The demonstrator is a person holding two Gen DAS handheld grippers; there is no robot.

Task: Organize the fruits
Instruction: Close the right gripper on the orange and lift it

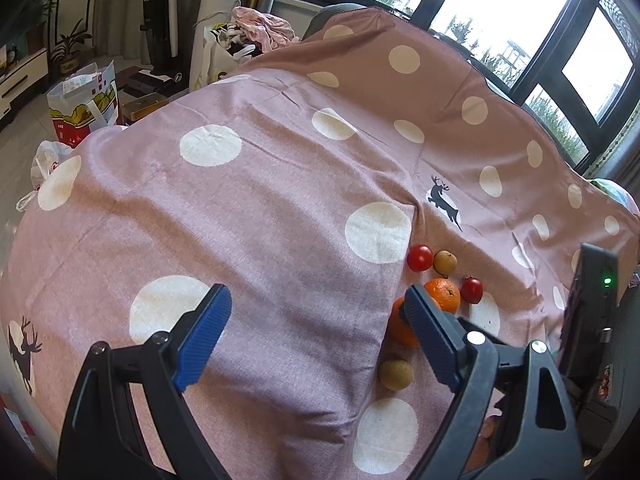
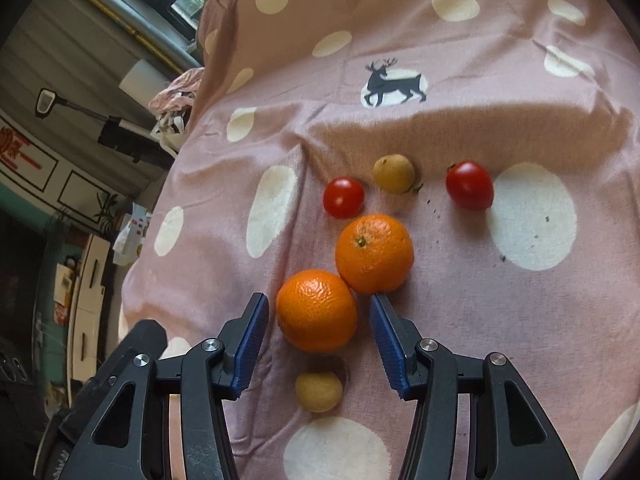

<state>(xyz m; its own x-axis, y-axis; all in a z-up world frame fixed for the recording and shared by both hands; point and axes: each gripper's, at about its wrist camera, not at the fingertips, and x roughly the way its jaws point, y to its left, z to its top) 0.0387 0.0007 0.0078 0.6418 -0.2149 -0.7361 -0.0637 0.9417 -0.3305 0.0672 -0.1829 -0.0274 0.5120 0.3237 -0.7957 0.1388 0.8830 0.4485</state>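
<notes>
Fruits lie on a pink polka-dot cloth (image 2: 480, 128). In the right wrist view two oranges touch each other: the near orange (image 2: 316, 310) and the far orange (image 2: 374, 253). Two red tomatoes (image 2: 343, 197) (image 2: 469, 185) and a tan round fruit (image 2: 393, 173) lie beyond them. Another tan fruit (image 2: 319, 391) lies nearest. My right gripper (image 2: 318, 312) is open, its jaws on either side of the near orange. My left gripper (image 1: 316, 308) is open and empty above bare cloth, left of the fruits: orange (image 1: 443, 293), tomato (image 1: 420, 257), tan fruit (image 1: 396, 374).
The cloth (image 1: 240, 200) covers a raised surface and folds upward behind the fruits. Bags (image 1: 84, 100) and clutter stand on the floor past the cloth's left edge. Windows (image 1: 520, 20) are behind. The right gripper's body (image 1: 588, 320) shows at right in the left wrist view.
</notes>
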